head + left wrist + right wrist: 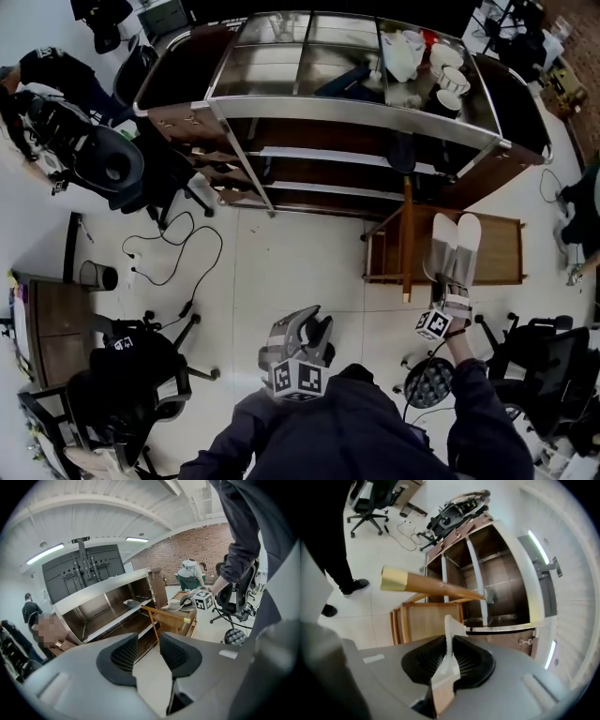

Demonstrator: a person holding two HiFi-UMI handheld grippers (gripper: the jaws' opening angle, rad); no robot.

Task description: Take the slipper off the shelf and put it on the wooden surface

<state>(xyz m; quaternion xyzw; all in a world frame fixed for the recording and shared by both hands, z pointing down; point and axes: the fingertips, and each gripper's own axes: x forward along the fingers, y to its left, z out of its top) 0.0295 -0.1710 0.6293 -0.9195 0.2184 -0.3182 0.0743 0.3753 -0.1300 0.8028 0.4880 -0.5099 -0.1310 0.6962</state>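
Slipper (457, 246): white, at right of centre in the head view, off the shelf (356, 112) and over the left part of the wooden surface (502, 253). Seen there as two pale lengths side by side, pointing toward the top of the frame. Cannot tell whether resting on the wood or held just above it.

Right gripper (453, 283): at the slipper's near end, marker cube toward the bottom of the frame. In the right gripper view, closed on a thin white edge of the slipper (449, 634), both pads pressing it, the edge standing up out of the gap. Beyond the jaws, the wooden surface (426, 620), and above it a wooden post (436, 585) with a gold-coloured end slanting across the middle of the frame.

Left gripper (312, 330): low at bottom centre of the head view, close to the dark sleeve, well apart from slipper and shelf. In the left gripper view, jaws wide apart with nothing between the pads, only pale floor showing through.

Shelf: metal-topped, dark wood below, across the top of the head view, with white items (427, 61) at its upper right. Black cable (173, 258) looping on the floor at centre left.
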